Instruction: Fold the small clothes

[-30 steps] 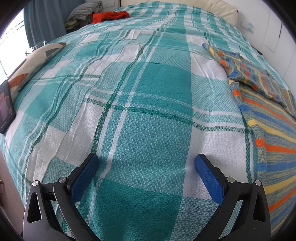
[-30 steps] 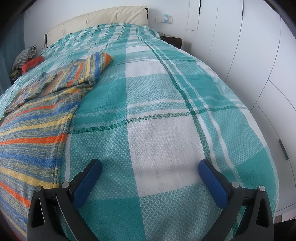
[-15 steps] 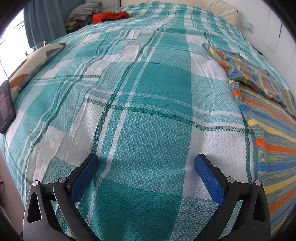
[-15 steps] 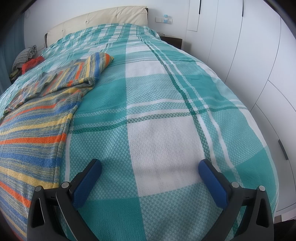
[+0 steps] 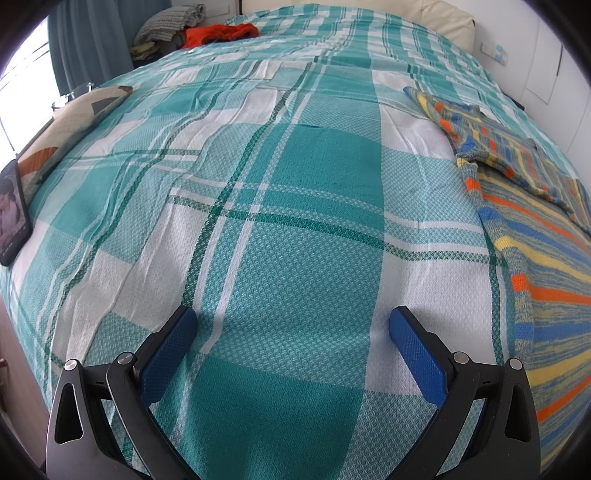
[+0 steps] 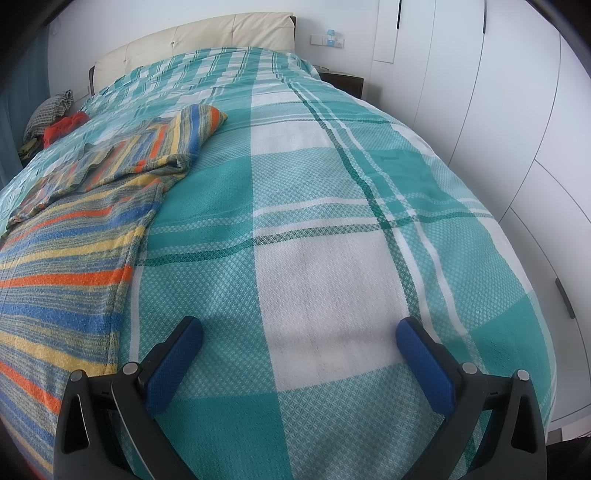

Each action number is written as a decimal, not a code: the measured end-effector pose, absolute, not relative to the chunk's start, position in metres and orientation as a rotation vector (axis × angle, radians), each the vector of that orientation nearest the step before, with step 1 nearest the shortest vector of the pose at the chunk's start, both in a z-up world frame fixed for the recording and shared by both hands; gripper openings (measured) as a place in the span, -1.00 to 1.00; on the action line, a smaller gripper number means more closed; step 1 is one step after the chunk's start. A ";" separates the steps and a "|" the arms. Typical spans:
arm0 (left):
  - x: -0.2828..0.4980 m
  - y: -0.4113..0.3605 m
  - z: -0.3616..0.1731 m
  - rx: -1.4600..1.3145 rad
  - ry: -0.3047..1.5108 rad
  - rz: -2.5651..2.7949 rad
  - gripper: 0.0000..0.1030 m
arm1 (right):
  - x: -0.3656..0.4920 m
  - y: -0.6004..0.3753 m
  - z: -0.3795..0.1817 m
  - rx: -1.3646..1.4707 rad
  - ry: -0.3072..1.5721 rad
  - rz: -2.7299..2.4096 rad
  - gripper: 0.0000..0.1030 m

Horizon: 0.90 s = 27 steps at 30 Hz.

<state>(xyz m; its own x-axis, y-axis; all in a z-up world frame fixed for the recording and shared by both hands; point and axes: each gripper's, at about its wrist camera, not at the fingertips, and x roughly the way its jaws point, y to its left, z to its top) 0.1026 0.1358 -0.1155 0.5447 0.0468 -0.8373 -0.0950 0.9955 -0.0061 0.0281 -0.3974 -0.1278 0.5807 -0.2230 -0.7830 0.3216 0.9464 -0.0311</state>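
1. We see bright, even daylight across the bed, entering from the blown-out window at the left wrist view's left edge.
2. Soft shadows sit under each hand-held gripper, left and right.
3. Fisheye distortion bulges the bedspread; black vignetting rings both frames.
4. Focus is crisp: we can read the weave clearly.

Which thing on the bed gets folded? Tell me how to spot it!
Find the big bed with the teal and white checked bedspread. The striped sweater lies flat on it, between the two grippers. It is the only thing with orange, blue and yellow stripes; the red garment far away by the curtain is plain.
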 end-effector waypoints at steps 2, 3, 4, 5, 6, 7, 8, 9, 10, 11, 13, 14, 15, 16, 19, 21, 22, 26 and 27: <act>0.102 0.135 -0.115 -0.054 0.991 0.085 0.99 | 0.028 -0.397 -0.128 0.117 0.897 -0.319 1.00; 0.102 0.136 -0.116 -0.054 0.991 0.085 0.99 | 0.028 -0.397 -0.128 0.117 0.897 -0.319 1.00; 0.102 0.135 -0.115 -0.054 0.991 0.086 0.99 | 0.028 -0.397 -0.128 0.117 0.897 -0.320 1.00; 0.102 0.135 -0.115 -0.054 0.991 0.087 0.99 | 0.028 -0.397 -0.128 0.117 0.897 -0.320 1.00; 0.102 0.136 -0.116 -0.054 0.991 0.088 0.99 | 0.028 -0.397 -0.128 0.116 0.897 -0.320 1.00; 0.102 0.136 -0.116 -0.054 0.991 0.087 0.99 | 0.028 -0.397 -0.128 0.115 0.896 -0.321 1.00; 0.102 0.136 -0.116 -0.053 0.991 0.087 0.99 | 0.028 -0.397 -0.128 0.114 0.896 -0.322 1.00; 0.102 0.136 -0.116 -0.054 0.991 0.086 0.99 | 0.029 -0.398 -0.128 0.114 0.896 -0.322 1.00; 0.102 0.135 -0.116 -0.054 0.991 0.086 0.99 | 0.029 -0.398 -0.128 0.114 0.896 -0.322 1.00; 0.102 0.136 -0.116 -0.054 0.990 0.086 0.99 | 0.029 -0.399 -0.128 0.114 0.896 -0.322 1.00; 0.102 0.135 -0.116 -0.054 0.990 0.088 0.99 | 0.029 -0.398 -0.128 0.114 0.896 -0.322 1.00; 0.102 0.135 -0.116 -0.054 0.990 0.088 0.99 | 0.029 -0.398 -0.128 0.114 0.896 -0.322 1.00; 0.102 0.136 -0.116 -0.054 0.989 0.089 0.99 | 0.029 -0.398 -0.128 0.114 0.896 -0.322 1.00; 0.102 0.135 -0.116 -0.054 0.989 0.088 0.99 | 0.029 -0.397 -0.128 0.113 0.896 -0.322 1.00; 0.102 0.135 -0.116 -0.053 0.989 0.088 0.99 | 0.029 -0.397 -0.128 0.113 0.895 -0.322 1.00; 0.102 0.136 -0.116 -0.053 0.988 0.089 0.99 | 0.029 -0.398 -0.128 0.113 0.895 -0.322 1.00; 0.101 0.135 -0.116 -0.053 0.988 0.089 0.99 | 0.030 -0.399 -0.128 0.113 0.894 -0.322 1.00; 0.101 0.137 -0.116 -0.052 0.987 0.091 0.99 | 0.030 -0.400 -0.128 0.112 0.894 -0.323 1.00; 0.101 0.137 -0.116 -0.052 0.987 0.090 0.99 | 0.030 -0.398 -0.128 0.112 0.894 -0.323 1.00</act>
<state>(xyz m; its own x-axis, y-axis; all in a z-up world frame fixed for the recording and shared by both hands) 0.1010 0.1365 -0.1160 0.5482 0.0525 -0.8347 -0.0999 0.9950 -0.0030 0.0295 -0.3980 -0.1280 0.5817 -0.2295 -0.7803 0.3222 0.9459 -0.0380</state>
